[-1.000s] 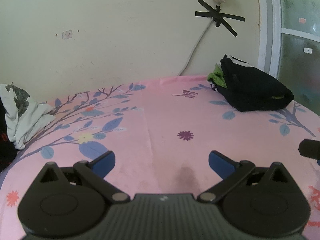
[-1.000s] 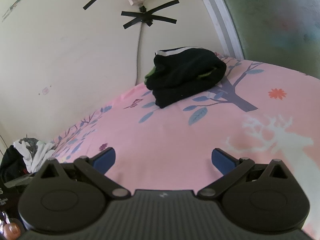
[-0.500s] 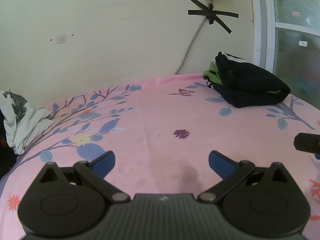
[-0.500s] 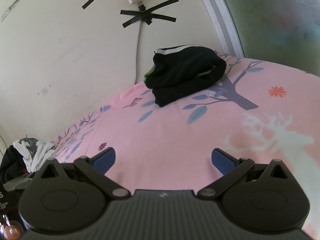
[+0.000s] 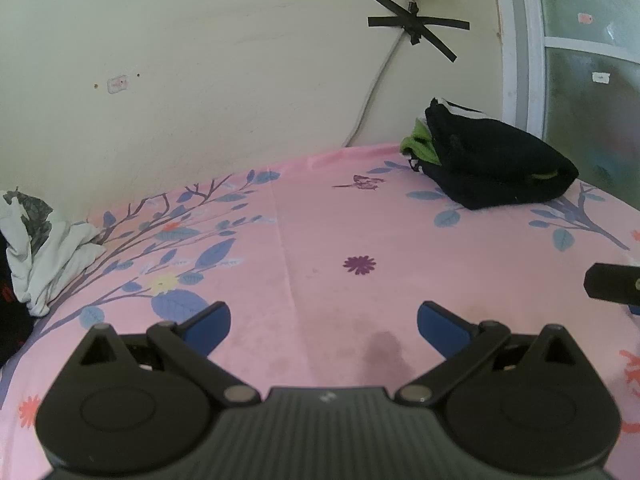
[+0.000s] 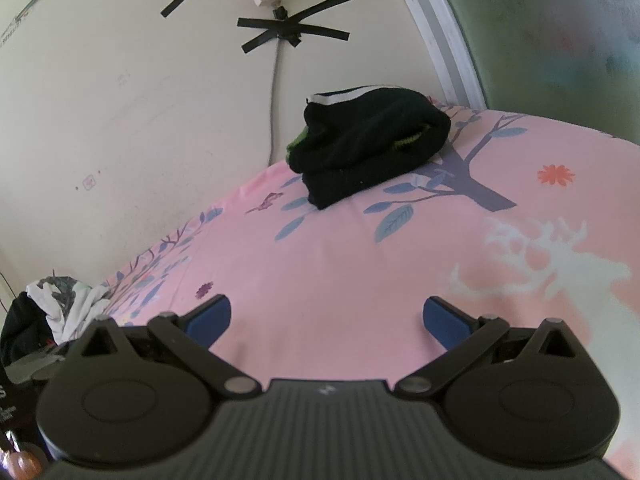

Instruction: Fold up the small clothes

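We see the folded stack of dark clothes (image 5: 496,168) lying at the far end of the pink bedsheet (image 5: 320,216), close to the wall and beside the frosted window (image 5: 592,80), with a strip of green cloth showing at its left edge. It sits well beyond and to the right of our left gripper (image 5: 323,322), whose blue-padded fingers (image 5: 208,326) are spread wide with nothing between them. From the right wrist camera the same stack (image 6: 368,140) lies well ahead of our right gripper (image 6: 327,322), slightly left of centre; those fingers are likewise parted wide and hold nothing, hovering over bare sheet. At the sheet's left edge a crumpled white garment (image 5: 44,256) lies in a heap, well apart from both tools. On the wall above the stack, a grey cable (image 5: 372,96) is fixed under crossed black tape (image 5: 416,28).
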The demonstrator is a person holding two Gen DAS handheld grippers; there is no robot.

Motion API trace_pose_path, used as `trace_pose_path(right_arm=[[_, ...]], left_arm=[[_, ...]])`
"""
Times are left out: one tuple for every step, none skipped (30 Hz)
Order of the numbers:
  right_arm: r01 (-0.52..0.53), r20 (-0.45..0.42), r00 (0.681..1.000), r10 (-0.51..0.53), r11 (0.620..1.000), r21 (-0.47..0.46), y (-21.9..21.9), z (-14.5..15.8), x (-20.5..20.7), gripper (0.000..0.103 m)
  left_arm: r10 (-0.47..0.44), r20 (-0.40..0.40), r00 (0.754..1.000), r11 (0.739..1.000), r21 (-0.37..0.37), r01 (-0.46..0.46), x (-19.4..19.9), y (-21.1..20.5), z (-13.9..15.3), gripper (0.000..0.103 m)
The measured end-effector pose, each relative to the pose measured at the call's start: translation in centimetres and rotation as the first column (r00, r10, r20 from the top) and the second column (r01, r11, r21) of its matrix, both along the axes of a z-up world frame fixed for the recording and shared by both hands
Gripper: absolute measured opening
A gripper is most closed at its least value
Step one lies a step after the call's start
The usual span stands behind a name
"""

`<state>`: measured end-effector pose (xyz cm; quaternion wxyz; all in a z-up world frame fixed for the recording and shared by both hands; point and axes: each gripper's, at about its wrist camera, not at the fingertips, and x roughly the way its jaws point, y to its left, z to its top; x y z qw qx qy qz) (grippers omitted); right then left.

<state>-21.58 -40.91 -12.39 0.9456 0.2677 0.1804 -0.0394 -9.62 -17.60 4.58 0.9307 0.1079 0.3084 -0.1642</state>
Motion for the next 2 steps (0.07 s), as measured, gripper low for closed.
trace_pose_path(right_arm=[[0.003, 0.002, 1.000, -0.003, 1.000, -0.011, 0.12, 0.06, -0.03, 0.097], [0.003, 0.006, 1.000, -0.003, 1.000, -0.023, 0.15, 0.09, -0.09, 0.097]], left_arm=[[-0.002, -0.001, 1.000, 1.000, -0.001, 0.002, 0.02, -0.01, 0.00, 0.103], [-0.005, -0.003, 1.000, 1.000, -0.001, 0.005, 0.06, -0.04, -0.01, 0.103]])
